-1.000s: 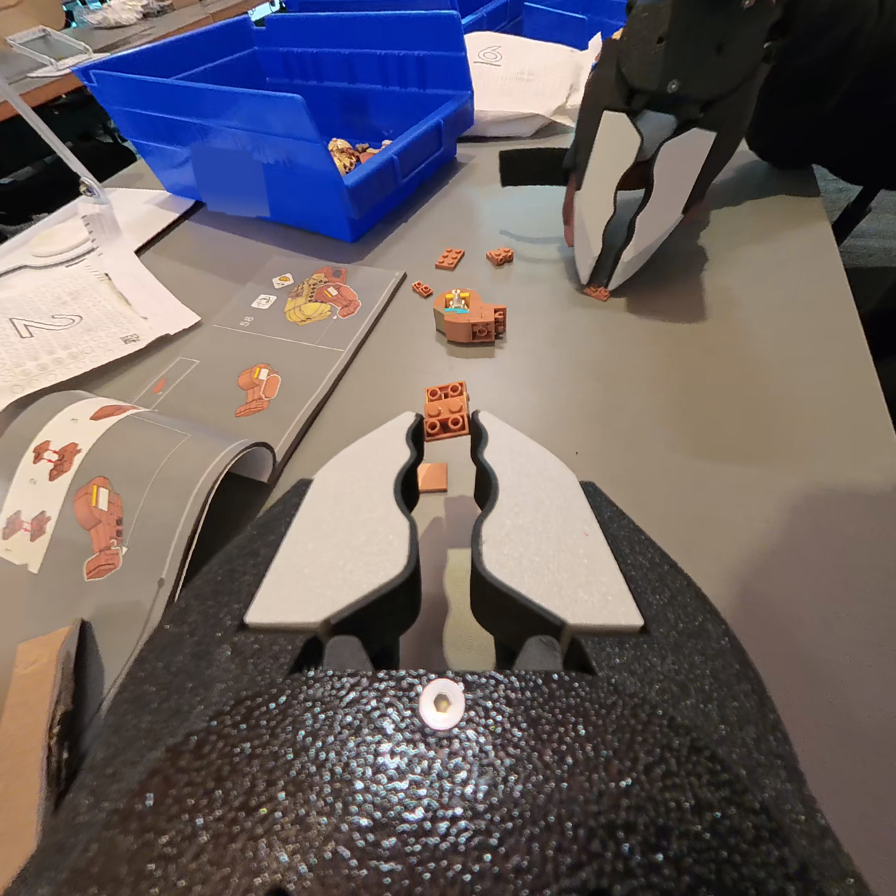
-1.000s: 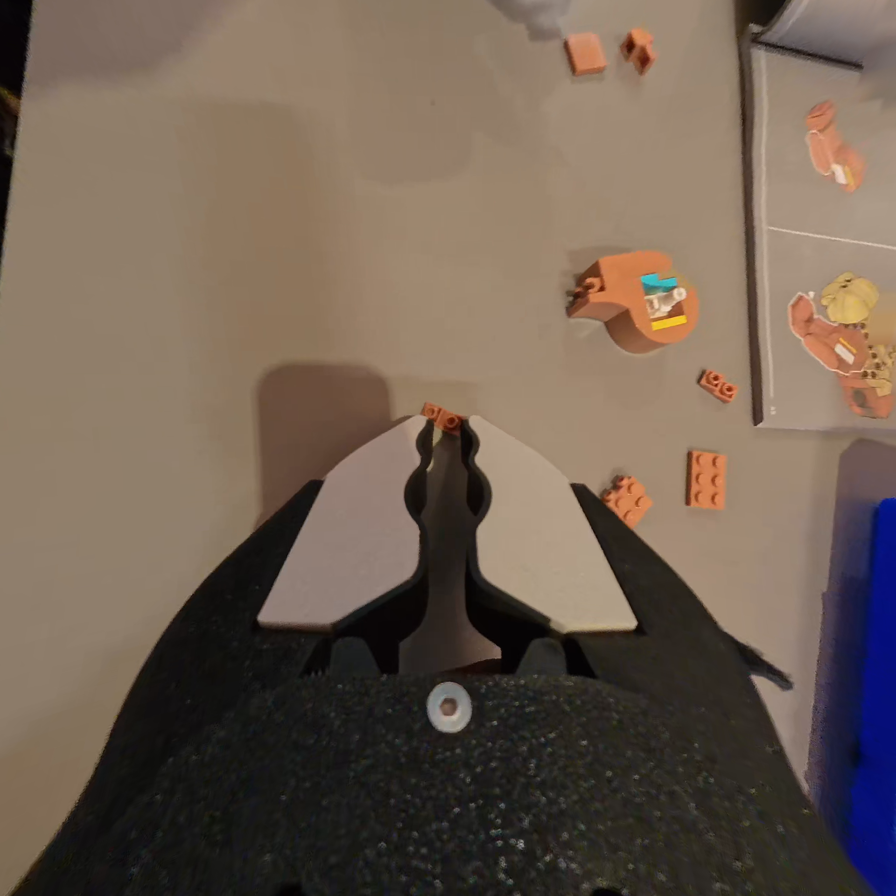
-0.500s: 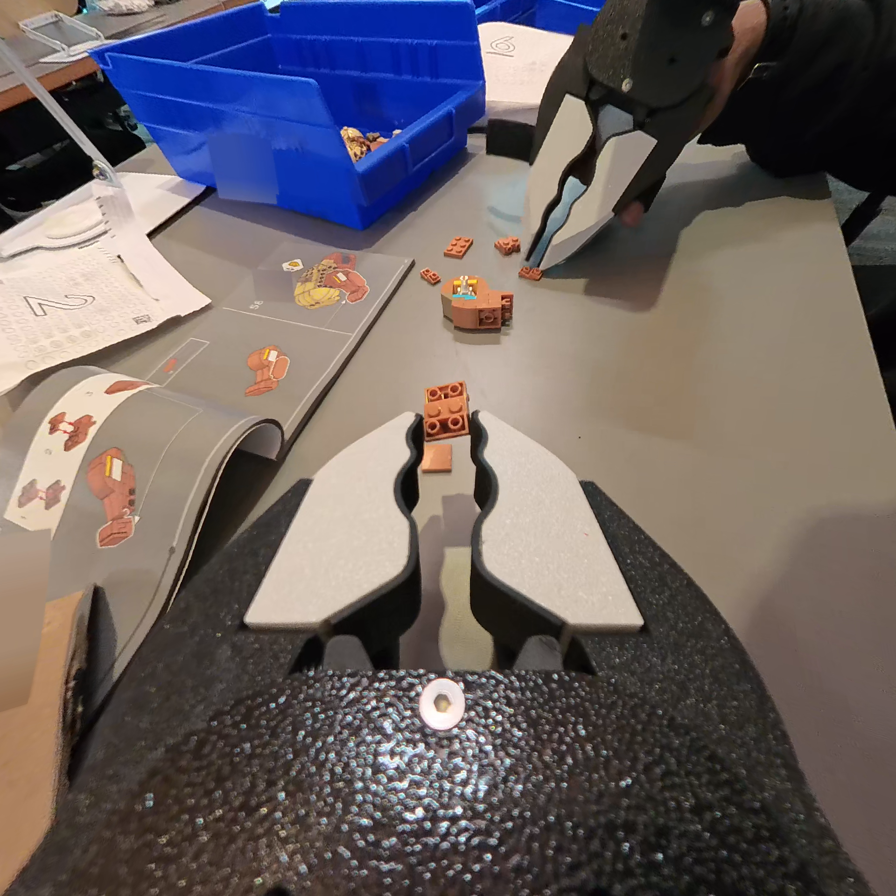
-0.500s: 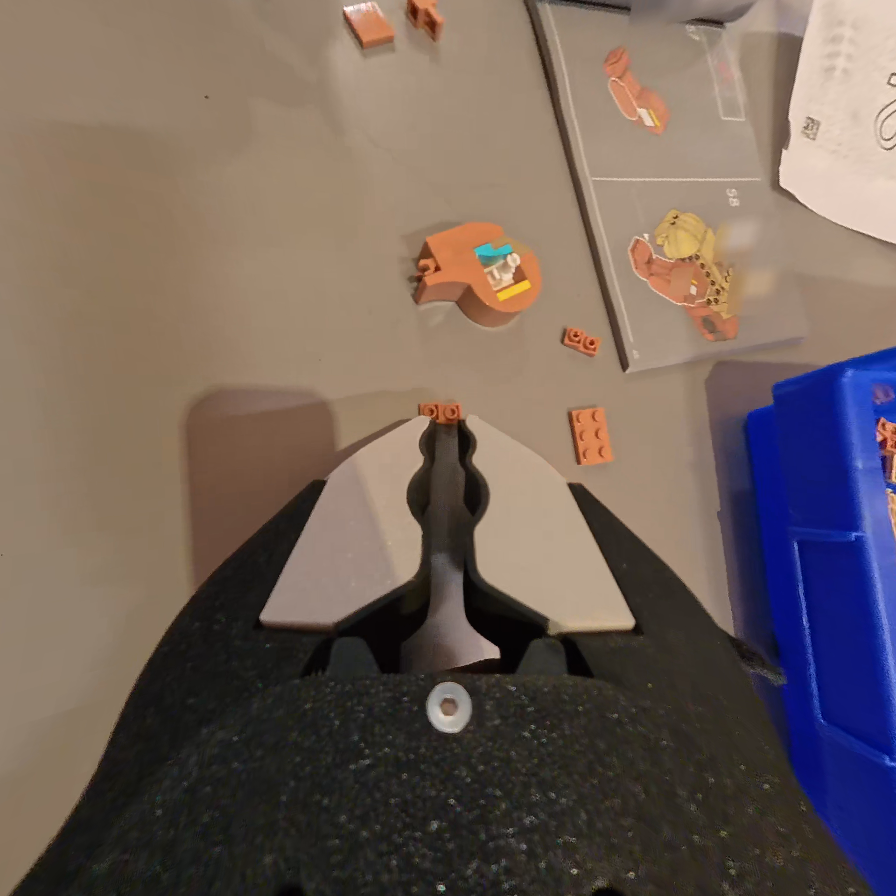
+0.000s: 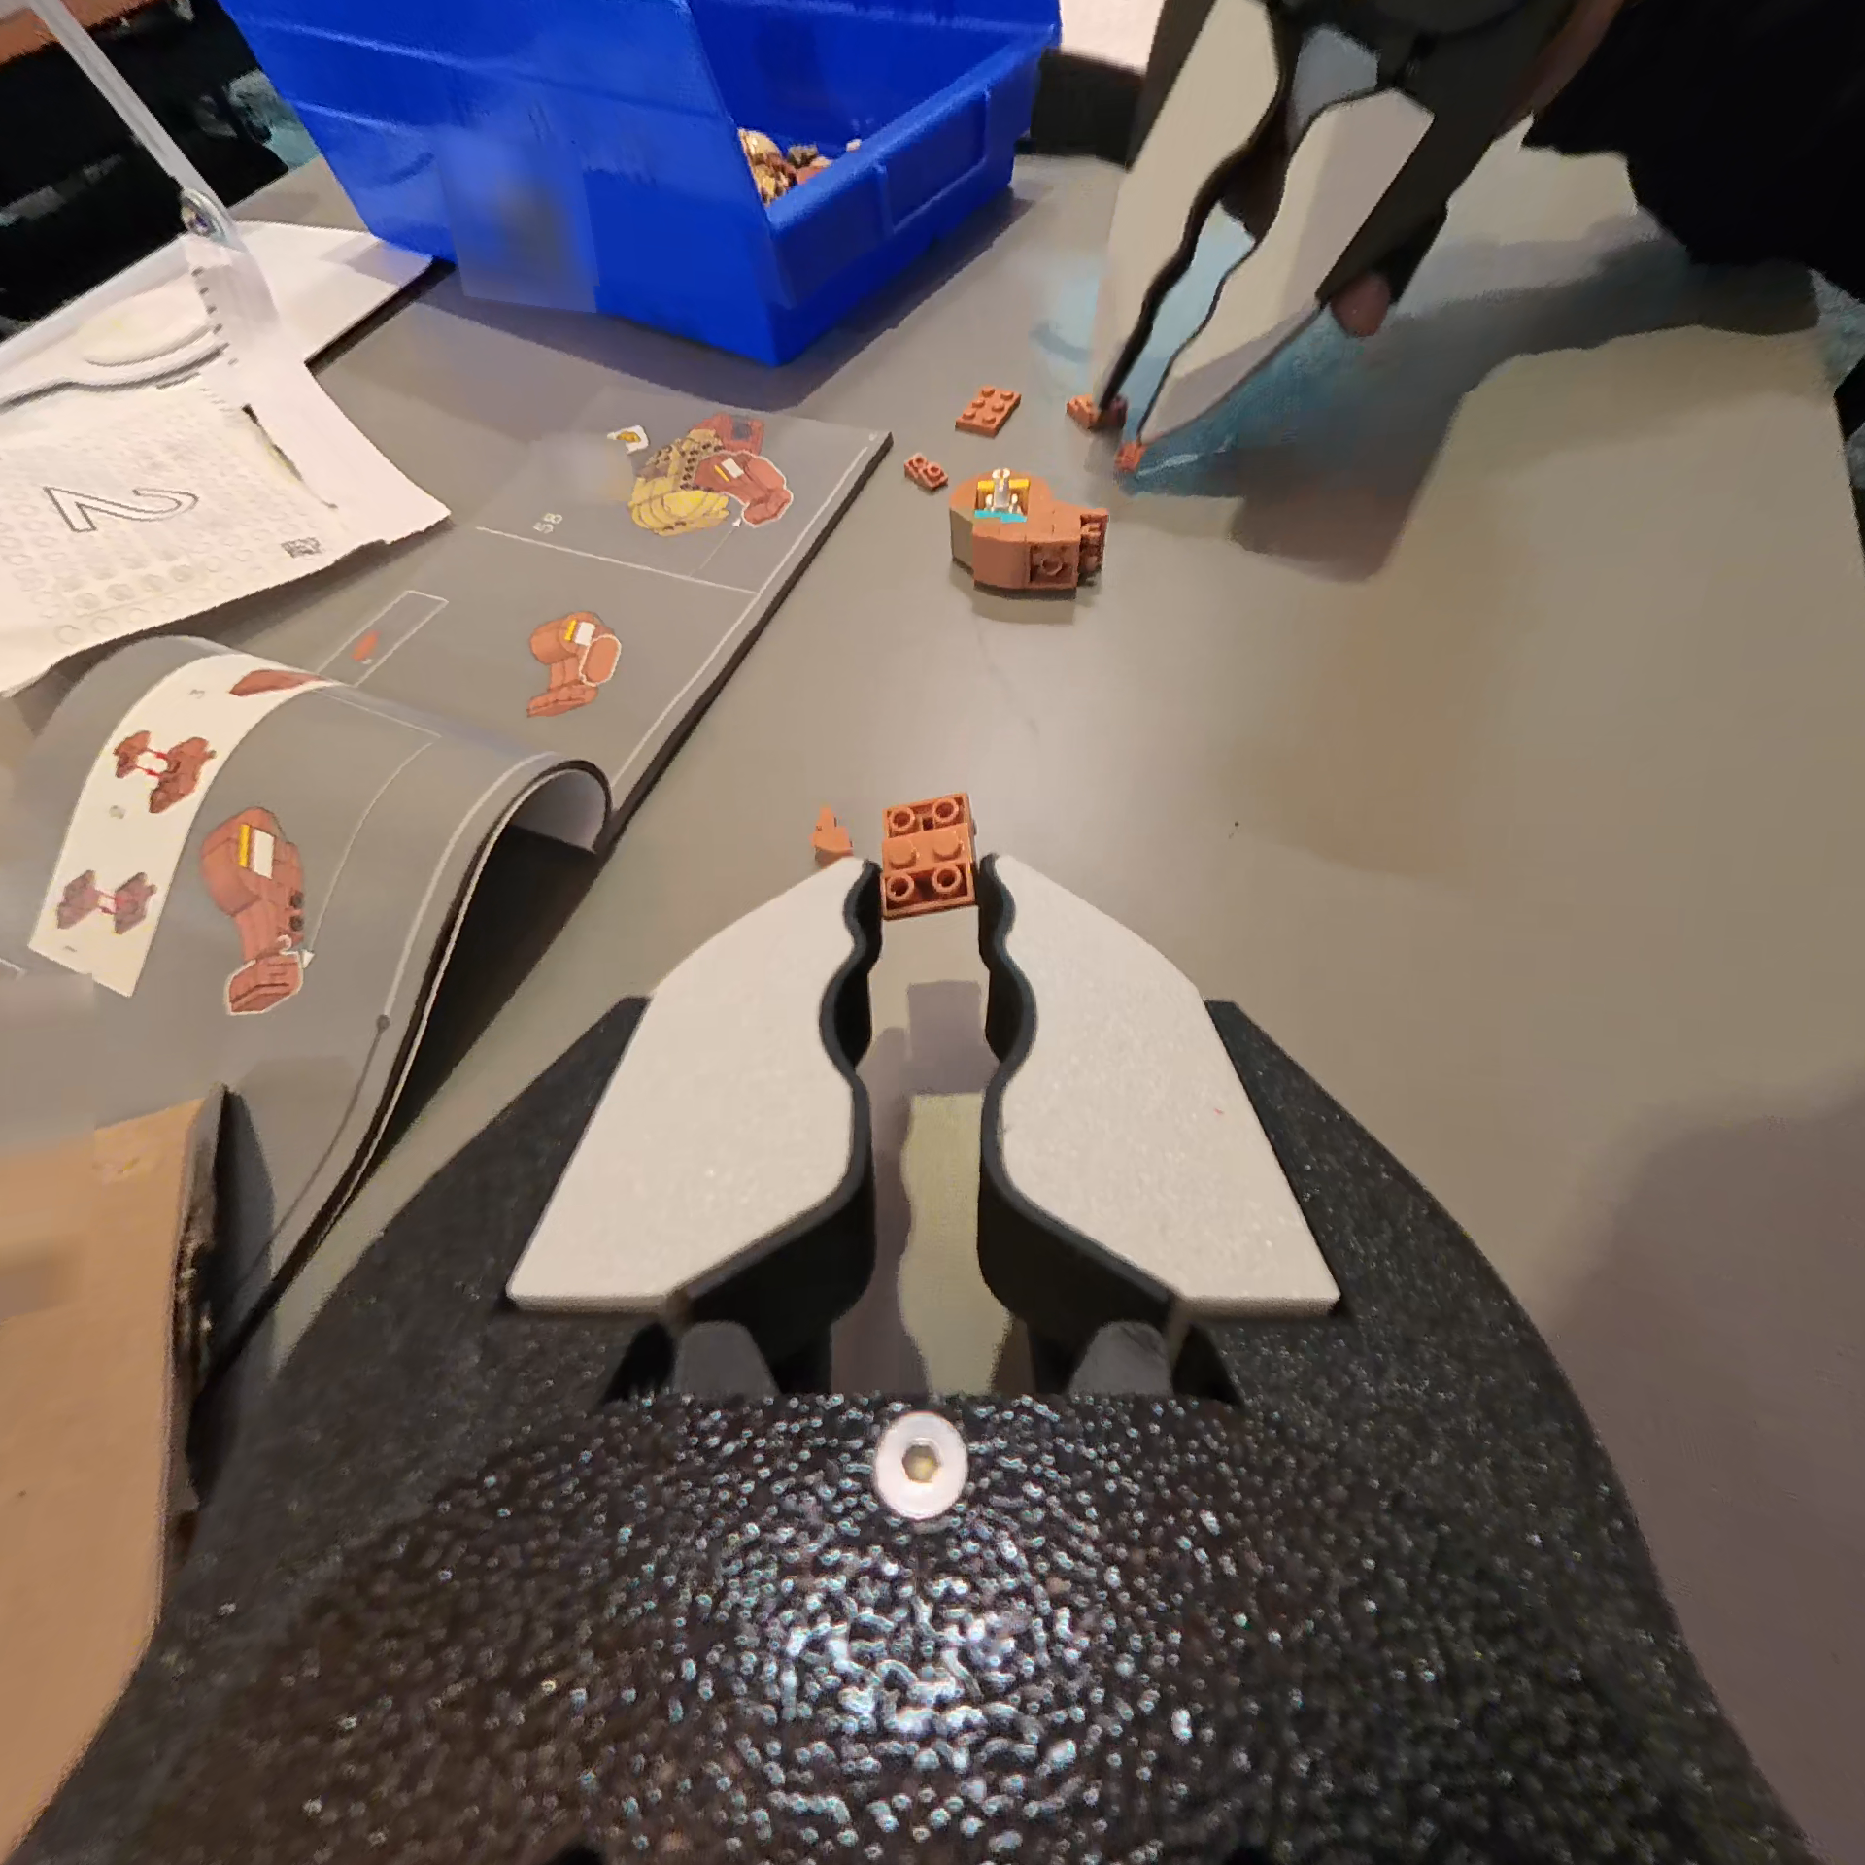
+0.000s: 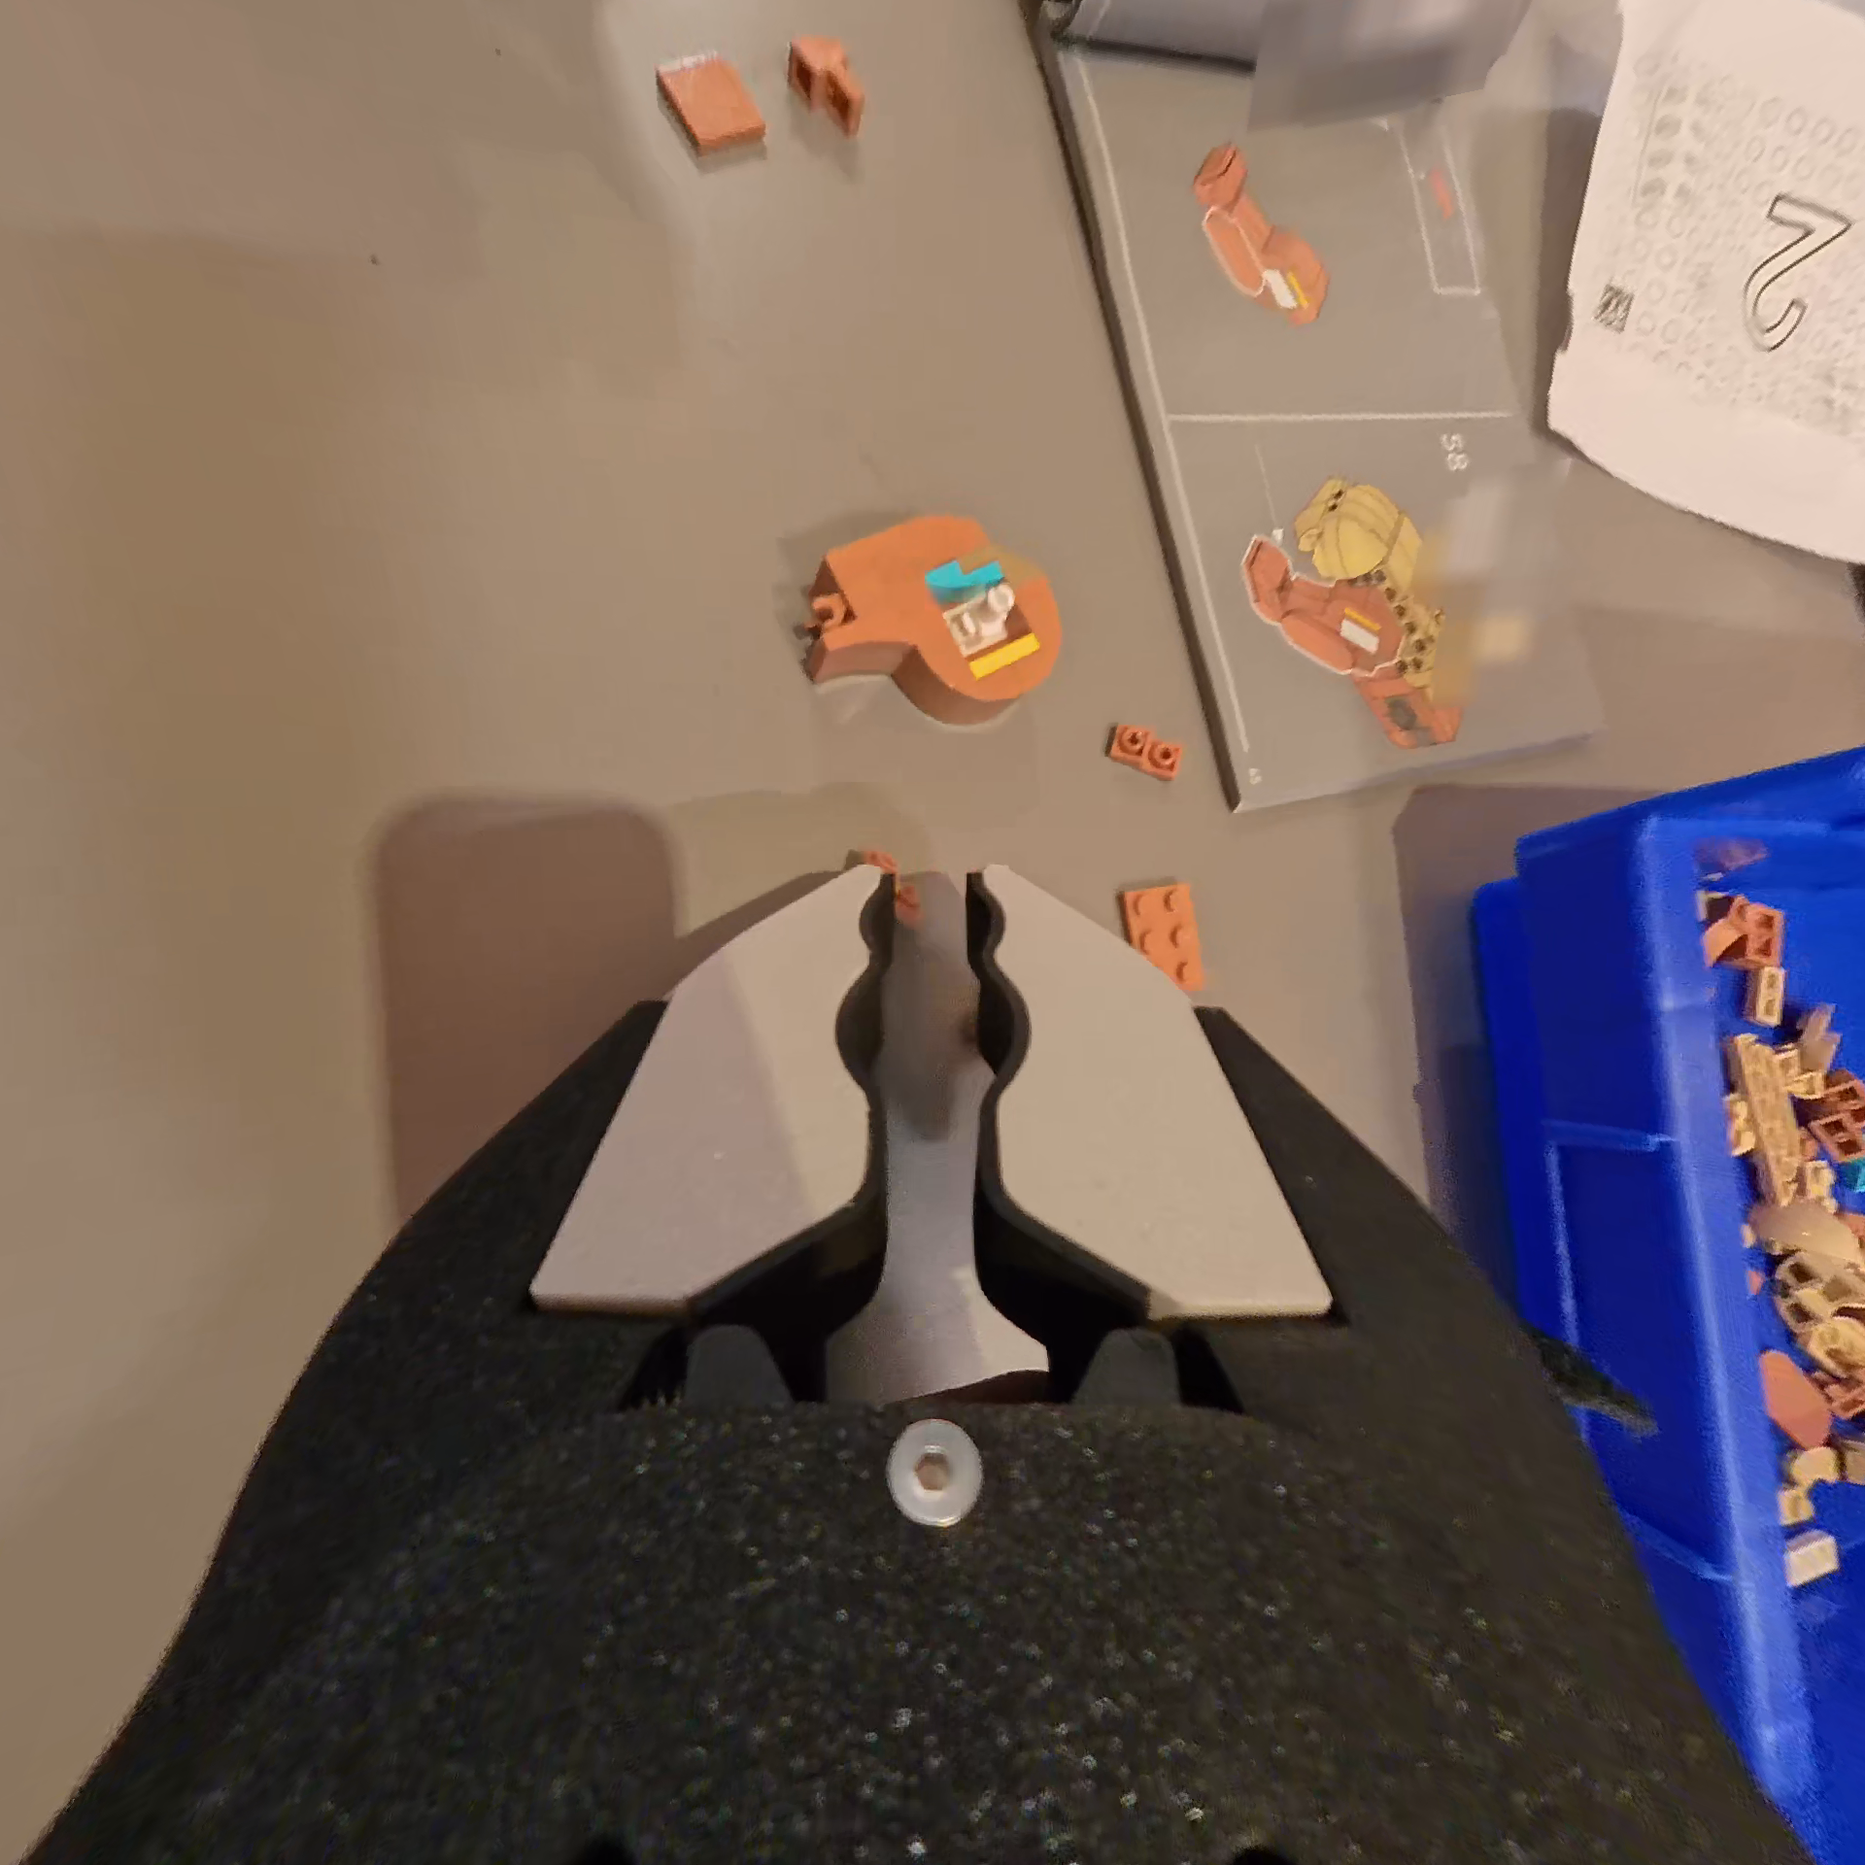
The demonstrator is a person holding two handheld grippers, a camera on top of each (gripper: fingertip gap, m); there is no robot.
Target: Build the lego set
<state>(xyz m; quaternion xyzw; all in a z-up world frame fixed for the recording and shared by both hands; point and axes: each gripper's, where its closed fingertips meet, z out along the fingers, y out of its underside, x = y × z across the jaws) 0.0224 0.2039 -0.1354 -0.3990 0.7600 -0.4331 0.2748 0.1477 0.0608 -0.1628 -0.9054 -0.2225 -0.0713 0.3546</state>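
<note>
Bricks in reddish brown were what both tools had to do with. The left hand-held gripper (image 5: 928, 878) was clamped on a small stack of studded bricks (image 5: 926, 858), one fingertip pressed to each side, and carried it just above the grey worktop (image 5: 1413, 807). A tiny brown piece (image 5: 833, 838) lay just beside it.

The right hand-held gripper (image 6: 926, 883) stood with its fingers apart, tips down at the worktop. A very small brown piece (image 6: 893, 888) sat against one finger only, not squeezed between the two.

From the left wrist view we counted five loose pieces on the worktop:
- one six-stud plate (image 5: 989, 409)
- one two-stud plate (image 5: 923, 469)
- two small bits (image 5: 1095, 409) at the right tool's tips
- the tiny one by the held stack

The right wrist view added one smooth tile (image 6: 706, 101).

We also saw one part-built rounded model (image 5: 1024, 535) between the two tools, one open instruction booklet (image 5: 606, 626), one printed paper bag (image 5: 151, 505) and one blue bin (image 6: 1665, 1211) holding many mixed pieces, too many to count.
</note>
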